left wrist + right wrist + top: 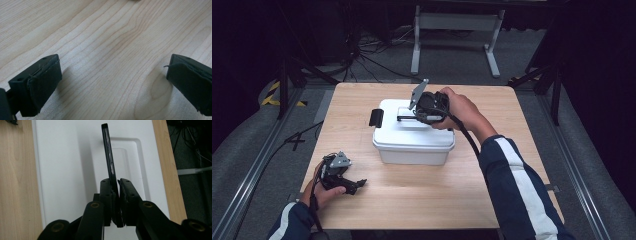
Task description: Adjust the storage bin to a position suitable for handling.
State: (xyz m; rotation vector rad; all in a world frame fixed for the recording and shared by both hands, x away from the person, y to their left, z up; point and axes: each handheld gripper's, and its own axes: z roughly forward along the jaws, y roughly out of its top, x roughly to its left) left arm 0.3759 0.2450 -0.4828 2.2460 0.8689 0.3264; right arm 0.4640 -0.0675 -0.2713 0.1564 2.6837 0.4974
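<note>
On the wooden desk (422, 200) a white plastic storage box (414, 145) sits a little back of centre, with its white lid (62, 165) on top and a black latch (376, 117) showing at its left end. The right hand-held gripper (118, 192) is over the lid and is clenched on the box's thin black handle (109, 155), which stands up on edge out of the moulded recess in the lid; in the right gripper view the two jaws press on the handle from either side, near its lower end. The left hand-held gripper (357, 184) rests near the front left corner of the desk, well apart from the box, with its jaws spread wide and nothing between them; the left gripper view shows bare wood grain under it. As far as the work goes, the grasp on the handle looks done: the handle is raised and pinched. What seems left is the lifting or carrying itself, since the box rests flat on the desk and the lid looks seated all round. Whether the latch on the far end is fastened cannot be told, as the hand (464, 112) hides it.
</note>
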